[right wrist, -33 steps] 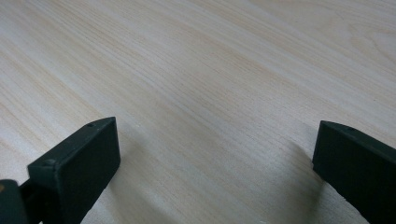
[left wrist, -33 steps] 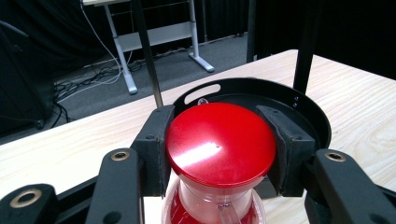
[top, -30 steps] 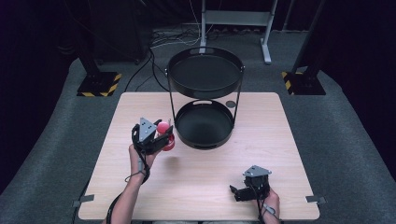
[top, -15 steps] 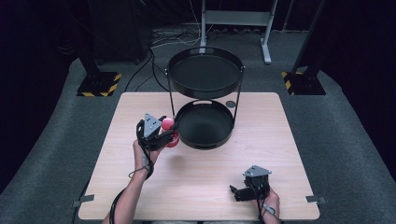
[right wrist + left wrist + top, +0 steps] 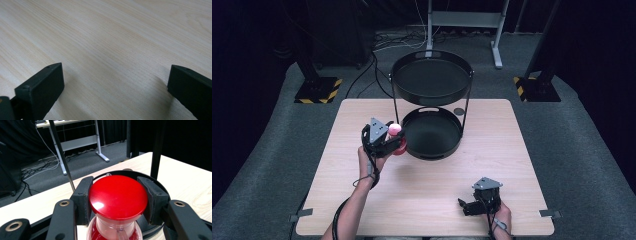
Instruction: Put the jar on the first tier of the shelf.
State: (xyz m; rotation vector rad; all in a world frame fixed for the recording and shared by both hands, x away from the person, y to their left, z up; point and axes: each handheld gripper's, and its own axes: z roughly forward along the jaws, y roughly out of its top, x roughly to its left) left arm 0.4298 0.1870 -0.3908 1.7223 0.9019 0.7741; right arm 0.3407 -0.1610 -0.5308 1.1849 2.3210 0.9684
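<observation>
the left gripper (image 5: 393, 140) pinches a red-lidded jar (image 5: 117, 202) by its lid, just off the 9 o'clock rim of the stand's lower tray (image 5: 432, 150). the right gripper (image 5: 473, 206) rests on the table (image 5: 422, 200) at 5 o'clock, jaws spread.

— Where does your left tongs (image 5: 393, 141) sit?

— Over the left half of the desk (image 5: 432, 200), closed around a lidded jar (image 5: 396, 137) just beside the left rim of the lower tray (image 5: 432, 134). That tray stands at the desk's far middle; the upper tray (image 5: 432, 79) sits directly above it on the stand's posts.

— And your right tongs (image 5: 469, 206)?

— Near the front right edge, low over bare desk, jaws spread, well apart from the stand. A small round disc (image 5: 458, 111) lies just behind the lower tray, to its right.
</observation>
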